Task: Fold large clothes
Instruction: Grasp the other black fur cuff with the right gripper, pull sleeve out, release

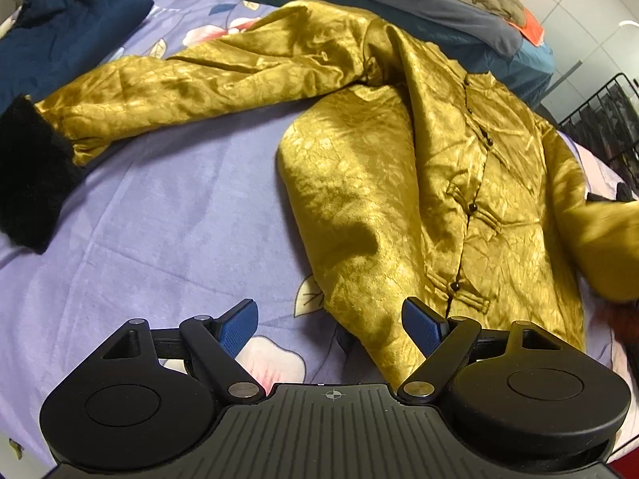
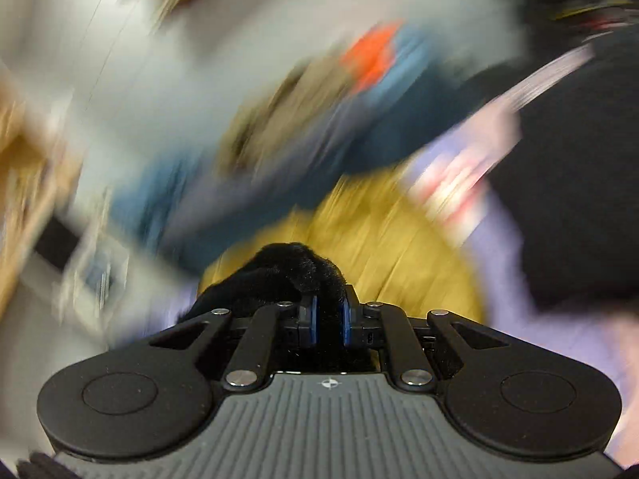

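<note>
A golden satin jacket (image 1: 439, 167) with black knot buttons lies spread on the purple floral sheet (image 1: 167, 219). Its left sleeve stretches out to the left and ends in a black fur cuff (image 1: 32, 175). My left gripper (image 1: 331, 325) hangs open over the jacket's lower hem, nothing between its blue pads. In the right wrist view my right gripper (image 2: 330, 319) is shut on the other black fur cuff (image 2: 287, 275), with blurred golden fabric (image 2: 379, 247) trailing behind it. In the left wrist view that sleeve (image 1: 611, 247) shows blurred at the right edge.
A dark blue garment (image 1: 68, 36) lies at the sheet's far left. Grey and teal bedding (image 1: 419, 4) is piled behind the jacket. A black wire rack (image 1: 607, 119) stands at the right. The right wrist view's background is heavily motion-blurred.
</note>
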`<state>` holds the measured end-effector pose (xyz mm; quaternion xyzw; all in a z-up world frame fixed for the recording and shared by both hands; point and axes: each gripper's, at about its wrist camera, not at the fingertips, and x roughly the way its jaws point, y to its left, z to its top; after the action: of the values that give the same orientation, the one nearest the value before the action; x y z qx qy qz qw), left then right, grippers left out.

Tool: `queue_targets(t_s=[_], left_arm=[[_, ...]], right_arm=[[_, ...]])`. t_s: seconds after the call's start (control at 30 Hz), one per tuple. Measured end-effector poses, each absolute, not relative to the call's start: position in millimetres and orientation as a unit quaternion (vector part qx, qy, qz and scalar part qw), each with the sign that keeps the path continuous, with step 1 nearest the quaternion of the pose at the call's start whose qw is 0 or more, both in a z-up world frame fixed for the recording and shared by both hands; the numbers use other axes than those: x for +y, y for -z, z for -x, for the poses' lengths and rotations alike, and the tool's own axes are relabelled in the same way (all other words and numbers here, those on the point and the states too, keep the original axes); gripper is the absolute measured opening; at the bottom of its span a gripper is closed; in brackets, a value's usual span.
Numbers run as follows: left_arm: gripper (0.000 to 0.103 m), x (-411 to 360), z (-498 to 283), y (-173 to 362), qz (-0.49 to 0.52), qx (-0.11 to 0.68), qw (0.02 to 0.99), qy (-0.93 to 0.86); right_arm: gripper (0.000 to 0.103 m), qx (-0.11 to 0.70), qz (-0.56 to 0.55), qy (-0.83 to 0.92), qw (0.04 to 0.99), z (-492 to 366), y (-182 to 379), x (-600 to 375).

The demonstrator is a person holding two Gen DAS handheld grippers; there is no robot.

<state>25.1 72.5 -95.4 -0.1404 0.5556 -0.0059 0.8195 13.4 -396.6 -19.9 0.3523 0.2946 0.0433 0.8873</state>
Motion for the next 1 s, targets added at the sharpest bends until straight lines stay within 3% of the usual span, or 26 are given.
queue_targets(t_s=[0.2,0.23,0.3,0.43,0.47,0.53,0.57,0.6,0.77,0.87,1.0], left_arm=[[0.103,70.5,-22.7,105.3,0.145,0.568,0.810,0.005],[0.103,69.8,-22.4,106.8,0.144,0.571,0.808,0.004],[0.103,69.6,-23.2,108.8,0.140,0.576,0.805,0.003],[0.103,69.7,-26.0,109.4,0.135,0.577,0.806,-0.003],[0.103,69.6,-27.3,109.7,0.134,0.578,0.805,-0.003],[0.103,68.8,-30.7,108.9,0.134,0.578,0.805,-0.002],[0.103,67.9,-32.5,107.8,0.133,0.577,0.806,-0.001],[0.103,66.8,-34.2,106.6,0.131,0.575,0.808,0.001],[0.103,62.3,-40.5,103.2,0.124,0.572,0.811,0.013],[0.103,62.9,-40.5,103.1,0.124,0.569,0.812,0.016],[0.103,67.1,-40.1,107.2,0.124,0.574,0.809,0.015]], right_arm=[[0.017,0.177,-0.434,0.183,0.864,25.0,3.2,-550.5],[0.020,0.171,-0.457,0.209,0.848,32.2,12.0,-569.1],[0.040,0.179,-0.477,0.275,0.815,45.2,35.9,-600.0],[0.040,0.211,-0.477,0.325,0.789,70.2,71.2,-619.8],[0.042,0.212,-0.467,0.318,0.797,73.5,72.5,-615.7],[0.057,0.234,-0.421,0.311,0.820,72.0,69.6,-603.5],[0.073,0.241,-0.402,0.310,0.827,74.5,67.4,-599.8],[0.082,0.246,-0.385,0.312,0.833,72.4,62.0,-594.7],[0.081,0.248,-0.278,0.299,0.879,65.4,34.8,-574.1],[0.092,0.229,-0.186,0.312,0.903,63.2,11.3,-555.2],[0.097,0.211,-0.082,0.273,0.935,62.1,-12.7,-525.0]])
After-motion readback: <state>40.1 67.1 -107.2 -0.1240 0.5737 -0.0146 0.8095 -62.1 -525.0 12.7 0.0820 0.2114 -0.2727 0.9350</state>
